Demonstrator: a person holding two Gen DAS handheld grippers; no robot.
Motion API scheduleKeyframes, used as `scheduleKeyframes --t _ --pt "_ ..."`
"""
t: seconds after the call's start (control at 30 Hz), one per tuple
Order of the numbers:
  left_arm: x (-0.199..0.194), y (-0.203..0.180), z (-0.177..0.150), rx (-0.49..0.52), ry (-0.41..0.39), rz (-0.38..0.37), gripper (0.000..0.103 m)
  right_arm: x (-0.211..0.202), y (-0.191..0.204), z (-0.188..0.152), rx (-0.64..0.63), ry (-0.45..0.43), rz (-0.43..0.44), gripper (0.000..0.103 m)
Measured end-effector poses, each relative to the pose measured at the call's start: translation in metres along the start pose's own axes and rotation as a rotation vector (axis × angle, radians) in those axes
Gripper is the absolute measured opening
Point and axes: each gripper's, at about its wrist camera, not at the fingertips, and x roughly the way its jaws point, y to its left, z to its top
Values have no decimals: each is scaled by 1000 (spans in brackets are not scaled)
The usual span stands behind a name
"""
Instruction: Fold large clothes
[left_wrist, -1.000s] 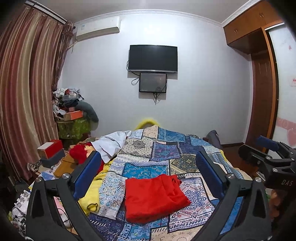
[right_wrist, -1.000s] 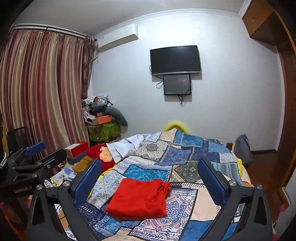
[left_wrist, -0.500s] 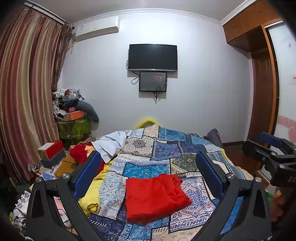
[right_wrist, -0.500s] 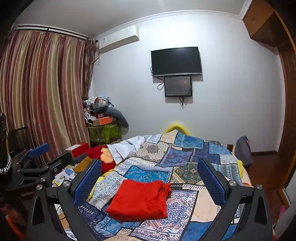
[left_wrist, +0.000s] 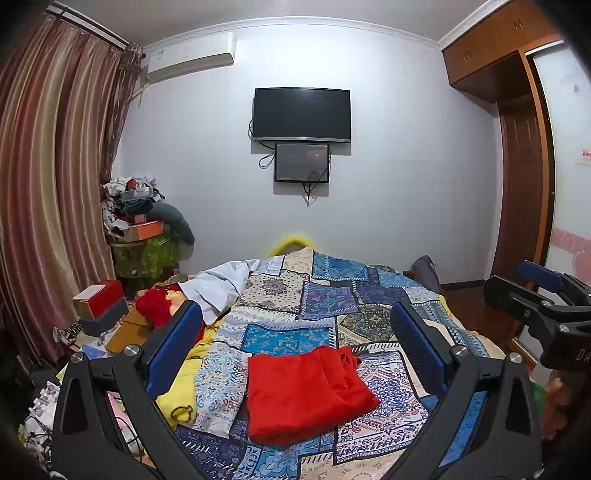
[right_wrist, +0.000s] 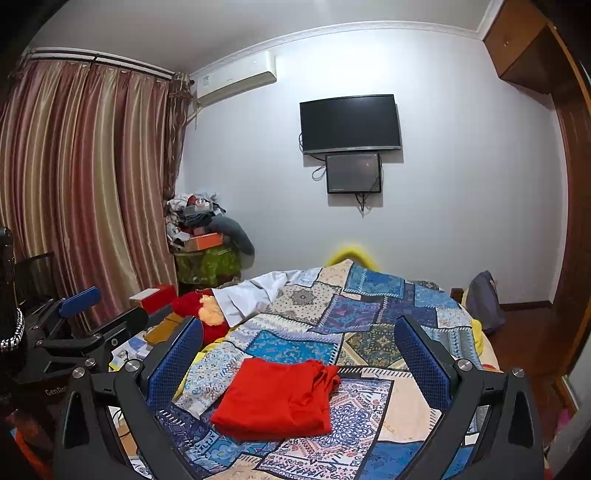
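A red garment (left_wrist: 306, 391) lies folded into a rough rectangle on the patchwork bedspread (left_wrist: 332, 295). It also shows in the right wrist view (right_wrist: 277, 398), on the same bedspread (right_wrist: 369, 295). My left gripper (left_wrist: 295, 332) is open and empty, held above and short of the garment. My right gripper (right_wrist: 299, 339) is open and empty too, held back from it. The right gripper shows at the right edge of the left wrist view (left_wrist: 543, 295). The left gripper shows at the left edge of the right wrist view (right_wrist: 85, 321).
A white cloth (left_wrist: 221, 284) and a red plush toy (left_wrist: 155, 302) lie at the bed's far left. Boxes (left_wrist: 99, 306) and a cluttered stand (left_wrist: 144, 236) fill the left corner by the curtains (left_wrist: 44, 184). A TV (left_wrist: 301, 114) hangs on the wall. A wardrobe (left_wrist: 524, 166) stands right.
Both grippers have drifted slightly, with the view rising a little. The red garment has not moved and both grippers stay open.
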Motion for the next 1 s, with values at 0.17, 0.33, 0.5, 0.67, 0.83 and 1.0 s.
scheduleKeyframes --t 0.17,0.33,0.5,0.67,0.83,1.0 --pt "1 2 2 -7 3 -11 103 -1 -3 0 11 0 -2 103" --pt "0 3 2 -8 3 -13 103 -2 -6 0 13 -1 -1 103" --pt "1 3 2 -8 5 -20 103 -4 -6 1 14 -4 -2 103" --pt "2 3 4 0 11 -49 103 -4 -6 1 16 -7 -7 103" --pt "1 3 4 2 5 -62 103 -6 -3 3 24 -10 -13 103" --pt "2 3 3 4 11 -69 103 -6 -2 4 24 -9 -16 103"
